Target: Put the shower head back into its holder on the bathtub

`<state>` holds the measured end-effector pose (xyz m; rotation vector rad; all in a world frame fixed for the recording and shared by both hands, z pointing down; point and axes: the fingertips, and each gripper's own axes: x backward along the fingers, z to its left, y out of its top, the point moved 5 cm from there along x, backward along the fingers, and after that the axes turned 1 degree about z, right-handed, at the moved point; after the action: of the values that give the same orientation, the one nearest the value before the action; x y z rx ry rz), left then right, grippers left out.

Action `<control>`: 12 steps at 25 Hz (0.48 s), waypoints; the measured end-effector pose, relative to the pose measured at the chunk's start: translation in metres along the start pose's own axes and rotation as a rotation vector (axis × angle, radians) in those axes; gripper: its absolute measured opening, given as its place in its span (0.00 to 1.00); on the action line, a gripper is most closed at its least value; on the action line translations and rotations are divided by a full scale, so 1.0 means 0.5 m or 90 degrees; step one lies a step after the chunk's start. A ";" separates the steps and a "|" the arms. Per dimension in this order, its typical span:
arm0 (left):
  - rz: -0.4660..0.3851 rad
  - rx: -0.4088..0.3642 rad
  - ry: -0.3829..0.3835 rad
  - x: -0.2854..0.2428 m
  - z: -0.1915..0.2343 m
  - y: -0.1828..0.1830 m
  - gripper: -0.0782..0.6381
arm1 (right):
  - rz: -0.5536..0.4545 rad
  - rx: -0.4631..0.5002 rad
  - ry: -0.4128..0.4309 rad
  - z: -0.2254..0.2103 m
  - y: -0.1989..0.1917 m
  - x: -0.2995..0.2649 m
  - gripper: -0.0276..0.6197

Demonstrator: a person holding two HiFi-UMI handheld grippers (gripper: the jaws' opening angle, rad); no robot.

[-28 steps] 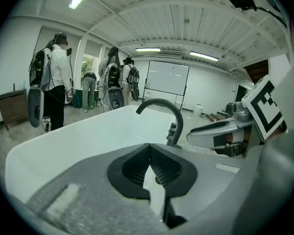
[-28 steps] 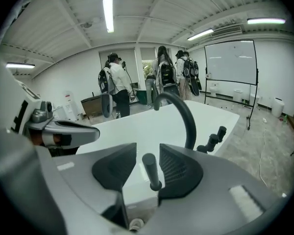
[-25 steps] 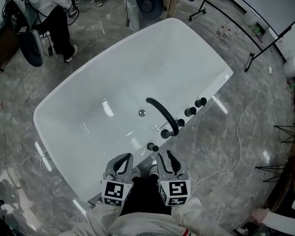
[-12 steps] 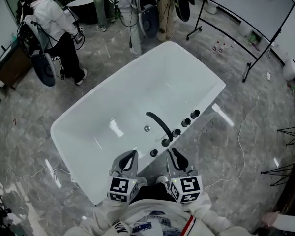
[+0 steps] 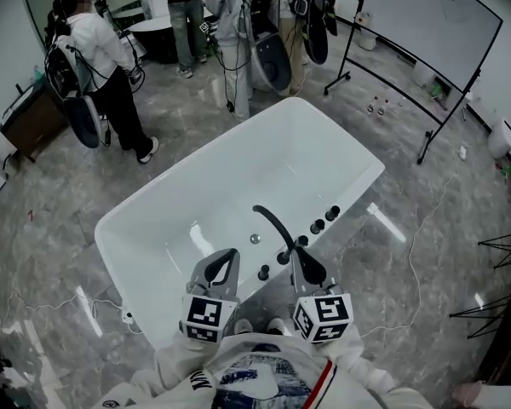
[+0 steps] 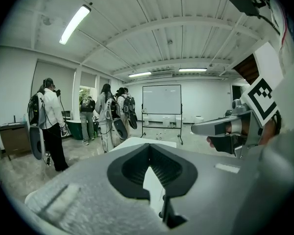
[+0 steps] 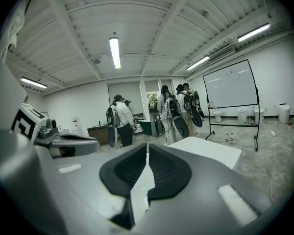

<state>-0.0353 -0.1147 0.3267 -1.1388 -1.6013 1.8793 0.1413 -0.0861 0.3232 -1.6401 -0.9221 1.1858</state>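
The white bathtub (image 5: pixel 196 203) lies slantwise on the marble floor below me. On its near rim stand a black curved spout (image 5: pixel 272 225) and a row of black knobs (image 5: pixel 317 227). I cannot tell which fitting is the shower head or its holder. My left gripper (image 5: pixel 224 259) hangs over the near rim, left of the fittings, shut and empty (image 6: pixel 148 148). My right gripper (image 5: pixel 301 260) is just right of the spout's base; its jaws are closing, tips almost together, nothing between them (image 7: pixel 147 148). Both point out level across the room.
Several people with gear stand beyond the tub's far end (image 5: pixel 238 24), and one stands at the far left (image 5: pixel 102 66). A whiteboard on a wheeled stand (image 5: pixel 426 24) is at the back right. A thin cable (image 5: pixel 413 254) lies on the floor to the right.
Both grippers have risen from low at the tub's near rim. The tub now looks smaller and more of the room shows. The right jaws have narrowed.
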 end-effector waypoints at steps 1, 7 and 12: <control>-0.002 -0.002 0.000 0.002 0.002 0.001 0.11 | -0.003 0.004 -0.001 0.003 0.001 0.001 0.07; -0.006 -0.011 -0.025 0.023 0.003 -0.013 0.11 | -0.011 0.015 -0.015 0.038 -0.010 0.018 0.05; 0.013 -0.010 -0.051 0.047 -0.010 -0.047 0.11 | 0.002 0.002 -0.034 0.066 -0.049 0.041 0.05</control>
<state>-0.0495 -0.0882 0.3418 -1.1023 -1.6554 1.9511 0.1132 -0.0517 0.3349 -1.6150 -0.9500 1.2382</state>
